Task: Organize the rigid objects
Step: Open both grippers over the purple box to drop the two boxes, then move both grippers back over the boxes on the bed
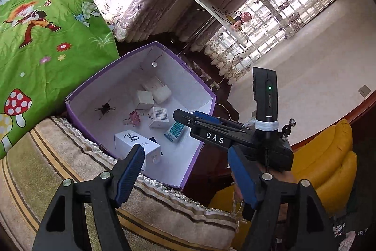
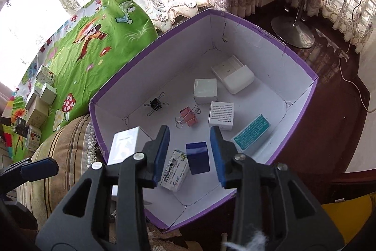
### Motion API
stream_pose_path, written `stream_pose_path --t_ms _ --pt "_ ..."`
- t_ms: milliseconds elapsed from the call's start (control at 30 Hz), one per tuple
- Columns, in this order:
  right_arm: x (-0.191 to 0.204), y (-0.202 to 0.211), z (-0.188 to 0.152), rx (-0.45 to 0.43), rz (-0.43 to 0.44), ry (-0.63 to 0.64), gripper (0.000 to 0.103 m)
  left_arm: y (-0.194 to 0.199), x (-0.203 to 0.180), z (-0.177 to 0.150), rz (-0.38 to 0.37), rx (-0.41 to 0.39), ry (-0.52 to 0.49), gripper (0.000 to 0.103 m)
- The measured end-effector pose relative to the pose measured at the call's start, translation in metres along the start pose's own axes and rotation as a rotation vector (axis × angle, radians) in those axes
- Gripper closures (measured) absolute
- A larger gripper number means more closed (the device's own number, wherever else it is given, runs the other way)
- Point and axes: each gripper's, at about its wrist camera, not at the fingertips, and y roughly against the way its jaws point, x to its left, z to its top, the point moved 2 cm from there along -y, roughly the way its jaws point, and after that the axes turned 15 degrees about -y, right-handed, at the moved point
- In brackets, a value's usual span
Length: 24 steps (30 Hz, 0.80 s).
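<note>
A purple box with a white inside (image 1: 77, 98) (image 2: 305, 72) sits on a striped cushion. It holds several small cartons, a black binder clip (image 2: 155, 104), a pink binder clip (image 2: 189, 119), a dark blue box (image 2: 197, 158) and a teal box (image 2: 251, 133). My right gripper (image 2: 189, 154) is open and empty, hovering above the dark blue box inside the purple box; it also shows in the left wrist view (image 1: 185, 115). My left gripper (image 1: 188, 171) is open and empty, near the box's front rim above a white carton (image 1: 136, 142).
A green cartoon-print cloth (image 2: 94, 39) lies left of the box, with several more small cartons (image 2: 40, 107) on it. A yellow seat (image 1: 329, 161) is at the right. A lamp stand (image 2: 293, 32) stands on the dark floor behind.
</note>
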Motion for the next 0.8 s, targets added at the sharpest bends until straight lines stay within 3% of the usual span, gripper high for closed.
stream_pose_path --t_ms 67,233,333,433,467,533,600,700,800 --pt "0.004 0.007 0.002 -0.027 0.007 0.015 0.038 0.010 -0.019 0.002 0.115 -0.015 -0.129 0.025" --pt "0.018 0.023 0.008 -0.095 -0.024 0.050 0.030 0.035 -0.055 0.005 0.415 -0.078 -0.329 0.019" --pt "0.031 0.037 0.011 -0.181 -0.074 0.091 0.027 0.059 -0.070 0.004 0.580 -0.175 -0.432 0.017" --pt "0.043 0.052 0.015 -0.274 -0.122 0.101 0.019 0.088 -0.085 -0.002 0.687 -0.359 -0.542 0.017" --pt "0.047 0.057 0.016 -0.298 -0.114 0.106 0.017 0.097 -0.089 -0.005 0.704 -0.414 -0.581 0.017" --pt "0.055 0.064 0.015 -0.338 -0.111 0.125 0.017 0.109 -0.091 -0.007 0.730 -0.451 -0.617 0.016" --pt "0.065 0.070 0.013 -0.369 -0.101 0.156 0.017 0.120 -0.087 -0.006 0.758 -0.445 -0.614 0.016" --pt "0.078 0.072 0.009 -0.348 -0.047 0.203 0.017 0.131 -0.075 -0.004 0.718 -0.415 -0.573 0.016" --pt "0.090 0.079 0.001 -0.363 0.028 0.252 0.017 0.135 -0.063 -0.004 0.731 -0.388 -0.515 0.016"
